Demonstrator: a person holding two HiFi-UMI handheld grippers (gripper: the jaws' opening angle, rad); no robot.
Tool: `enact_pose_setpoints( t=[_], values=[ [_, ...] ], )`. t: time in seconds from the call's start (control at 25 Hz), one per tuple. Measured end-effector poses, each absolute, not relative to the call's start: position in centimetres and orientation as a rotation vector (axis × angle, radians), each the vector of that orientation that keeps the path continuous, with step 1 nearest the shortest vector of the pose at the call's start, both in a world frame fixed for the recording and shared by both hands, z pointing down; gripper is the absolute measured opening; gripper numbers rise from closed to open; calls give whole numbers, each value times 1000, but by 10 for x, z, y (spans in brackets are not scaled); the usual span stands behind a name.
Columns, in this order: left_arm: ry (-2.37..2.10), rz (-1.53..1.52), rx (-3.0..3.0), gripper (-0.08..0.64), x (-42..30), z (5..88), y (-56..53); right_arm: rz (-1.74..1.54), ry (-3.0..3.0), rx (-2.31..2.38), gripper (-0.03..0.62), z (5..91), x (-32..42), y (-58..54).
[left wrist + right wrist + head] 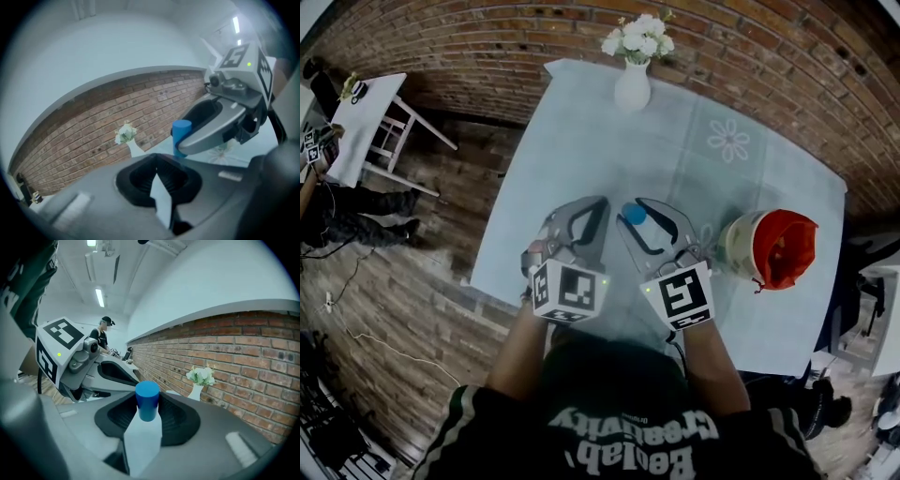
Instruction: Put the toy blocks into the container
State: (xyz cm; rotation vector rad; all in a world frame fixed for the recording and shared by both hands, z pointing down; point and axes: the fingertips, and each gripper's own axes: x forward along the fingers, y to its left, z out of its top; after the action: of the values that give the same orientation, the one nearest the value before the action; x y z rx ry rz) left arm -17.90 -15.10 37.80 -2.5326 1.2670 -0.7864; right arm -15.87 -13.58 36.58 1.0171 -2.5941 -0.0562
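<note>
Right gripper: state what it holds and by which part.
The right gripper pinches a blue cylinder block by its round sides between its fingertips; the top stands clear.

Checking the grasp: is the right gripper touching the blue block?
Touching. The right gripper view shows the blue block pressed between the right gripper's jaws on both sides.

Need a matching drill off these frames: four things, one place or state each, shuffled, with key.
Things:
1. blue block
2. vase
3. container
4. left gripper

Places or states:
A. at the far edge of the table
B. on the table's right side, orange-red inside
C. clamped in the right gripper
D. jaws together, nothing between them

Pairs: 1-C, 2-A, 3-B, 4-D
</note>
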Motion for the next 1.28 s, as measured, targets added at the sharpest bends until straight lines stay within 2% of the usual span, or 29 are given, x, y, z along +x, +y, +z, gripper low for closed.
enact_pose_setpoints(
  t=[0.2,0.48,1.28],
  values=[
    [1250,-757,-2522,3,-172,361,-139,-94,-2602,1033,147,349,-159,-119],
    [1156,-708,-2531,3,-132,345,-133,-120,-2558,1147,147,333,-117,-111],
    [753,-593,-2608,3,86,328,-99,-107,-2345,1519,147,318,89,-75]
  ],
)
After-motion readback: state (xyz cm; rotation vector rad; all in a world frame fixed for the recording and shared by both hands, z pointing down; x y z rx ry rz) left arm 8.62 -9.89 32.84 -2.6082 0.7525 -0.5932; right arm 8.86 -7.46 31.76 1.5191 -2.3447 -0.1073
